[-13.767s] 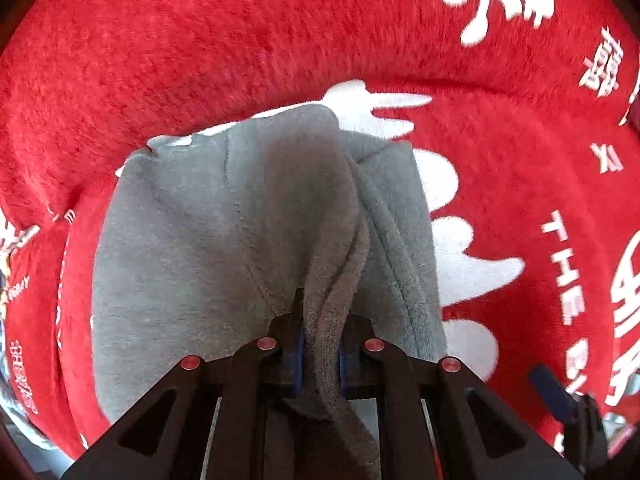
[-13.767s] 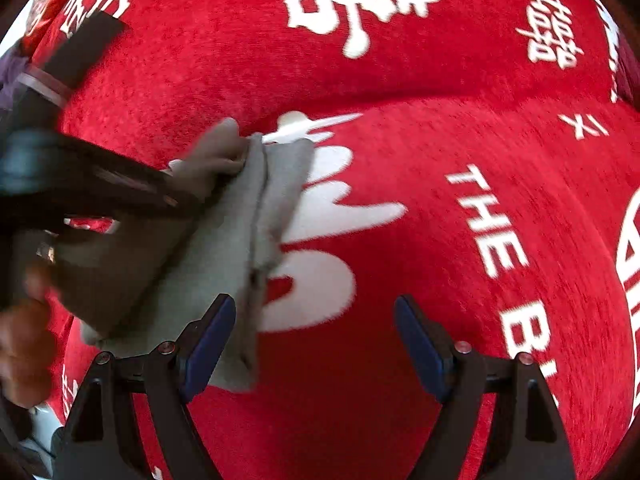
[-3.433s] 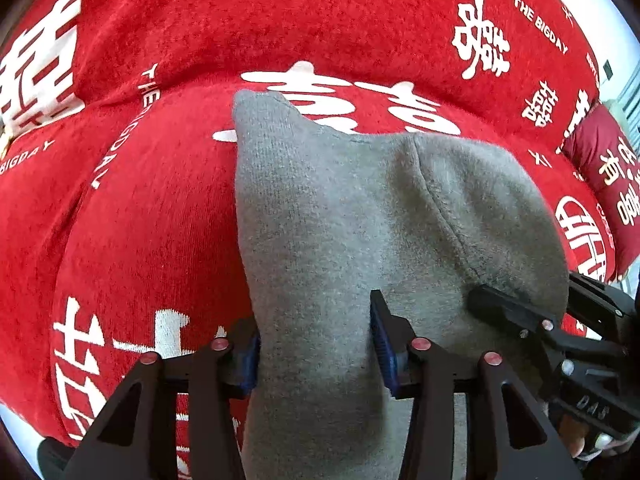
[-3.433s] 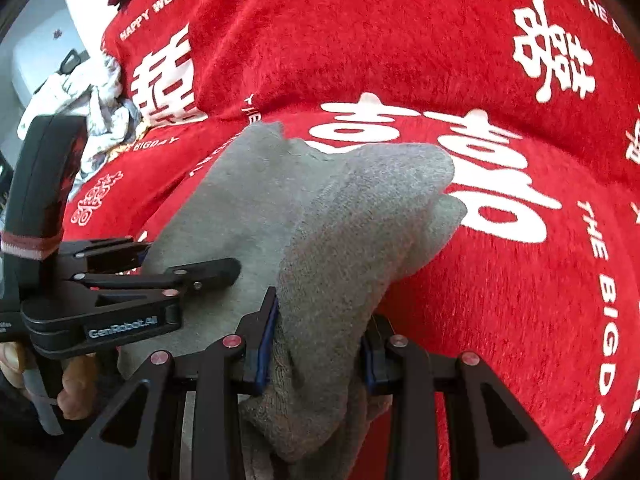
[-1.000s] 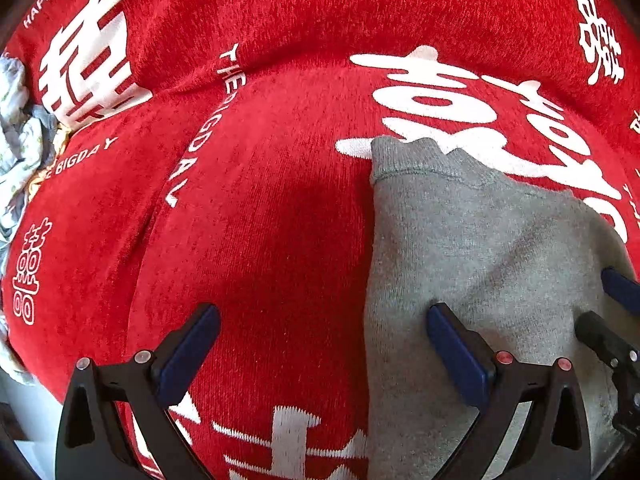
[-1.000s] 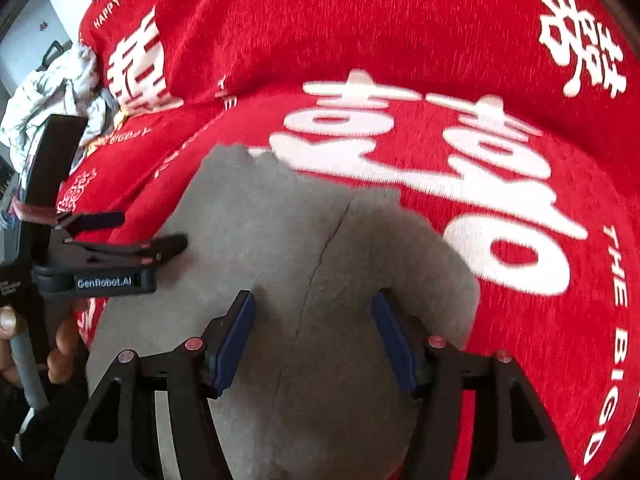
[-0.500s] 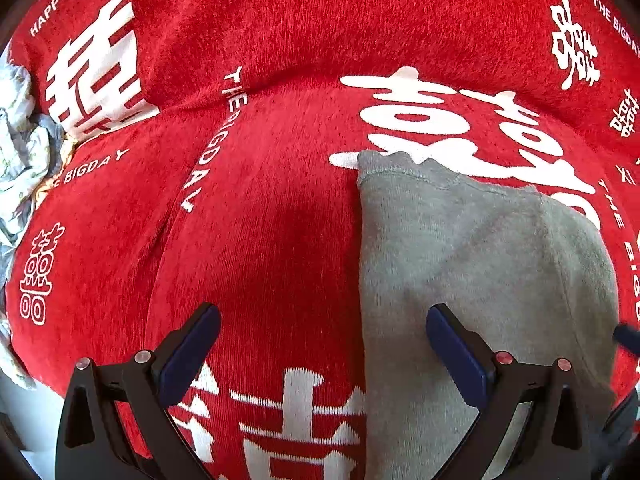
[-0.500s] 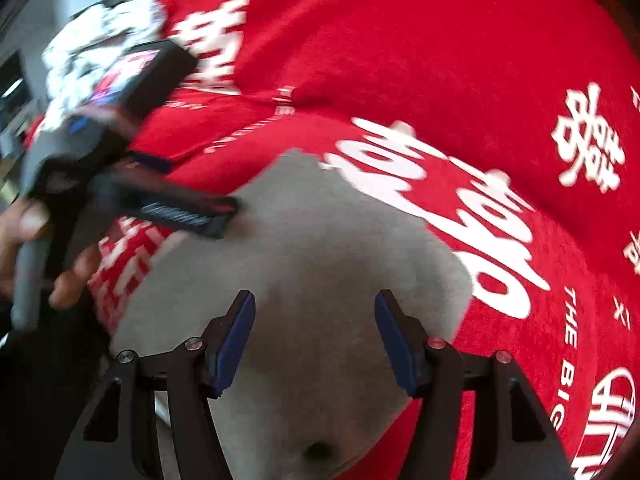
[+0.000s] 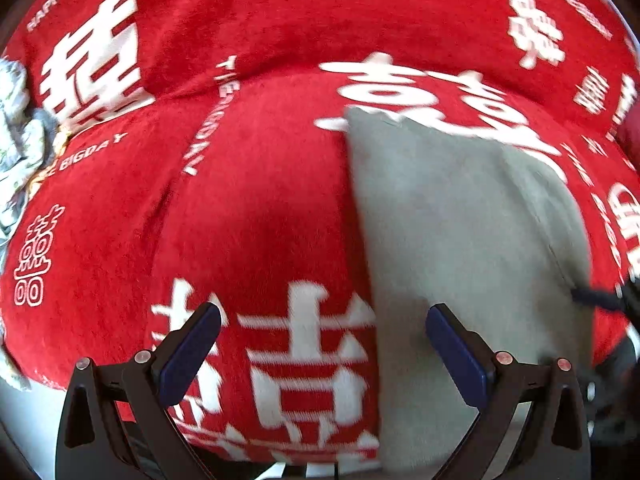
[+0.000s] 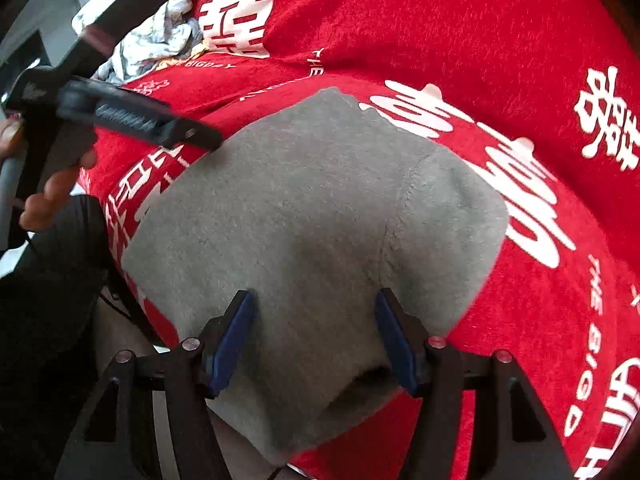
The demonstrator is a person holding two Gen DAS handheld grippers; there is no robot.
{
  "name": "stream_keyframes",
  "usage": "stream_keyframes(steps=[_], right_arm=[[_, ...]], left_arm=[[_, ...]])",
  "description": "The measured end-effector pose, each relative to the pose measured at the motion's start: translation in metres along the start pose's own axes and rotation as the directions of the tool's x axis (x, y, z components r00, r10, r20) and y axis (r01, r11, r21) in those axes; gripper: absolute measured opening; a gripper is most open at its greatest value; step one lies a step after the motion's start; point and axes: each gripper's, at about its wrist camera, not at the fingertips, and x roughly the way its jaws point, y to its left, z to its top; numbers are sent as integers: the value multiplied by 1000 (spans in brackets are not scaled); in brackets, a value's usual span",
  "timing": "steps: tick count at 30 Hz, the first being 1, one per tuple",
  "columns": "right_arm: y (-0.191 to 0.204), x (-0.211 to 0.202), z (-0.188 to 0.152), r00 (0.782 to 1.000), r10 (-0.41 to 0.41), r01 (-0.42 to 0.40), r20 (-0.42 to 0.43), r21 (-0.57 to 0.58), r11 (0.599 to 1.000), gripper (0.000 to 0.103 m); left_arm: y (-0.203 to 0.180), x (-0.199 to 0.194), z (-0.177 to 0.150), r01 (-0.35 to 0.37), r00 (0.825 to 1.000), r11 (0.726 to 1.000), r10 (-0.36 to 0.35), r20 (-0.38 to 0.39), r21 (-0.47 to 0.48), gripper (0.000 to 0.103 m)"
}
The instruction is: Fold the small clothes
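A small grey garment [image 10: 320,220] lies folded flat on the red sofa cover [image 10: 460,40], near its front edge. My right gripper [image 10: 314,336] hangs open just above the garment's near part, its blue pads [image 10: 232,340] apart from the cloth. My left gripper [image 9: 322,344] is wide open over bare red cover. Its right finger [image 9: 452,344] stands at the left edge of the grey garment [image 9: 460,240]. The right wrist view shows the left gripper [image 10: 192,136] at the garment's far left corner, held by a hand [image 10: 52,188].
A pile of light crumpled clothes [image 10: 152,28] lies at the sofa's left end, also at the left edge [image 9: 16,140] of the left wrist view. The sofa's front edge runs along the bottom. A person's dark-clothed leg [image 10: 48,280] is at lower left.
Both grippers have drawn back from the grey garment, which stays flat on the cover. The left one has moved up and off to the left; the right one has rolled.
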Motion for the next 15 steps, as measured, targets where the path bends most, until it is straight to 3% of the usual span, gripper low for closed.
stream_keyframes(steps=[3,6,8,10,11,13,15], right_arm=[[3,-11,0,1000,-3,3,20,-9,1000,67],[13,-27,0,995,59,-58,77,-17,998,68],[19,-26,-2,992,96,-94,77,-29,995,68],[22,-14,-7,996,74,-73,39,-32,997,68],[19,-5,-10,1000,23,-23,8,-24,999,67],[8,5,-17,1000,10,-10,-20,23,1000,66],[-1,0,-20,999,46,-47,11,73,996,66]], left_arm=[[-16,-12,-21,16,1000,997,-17,13,81,103],[-31,-14,-39,47,999,988,-48,3,150,103],[-38,-3,-49,26,999,982,-22,-24,186,103],[-37,13,-54,-21,996,982,36,-76,185,103],[-35,21,-55,-25,993,984,44,-106,177,103],[-24,28,-57,30,989,994,-14,-147,107,103],[-19,24,-59,43,988,995,-30,-150,86,103]])
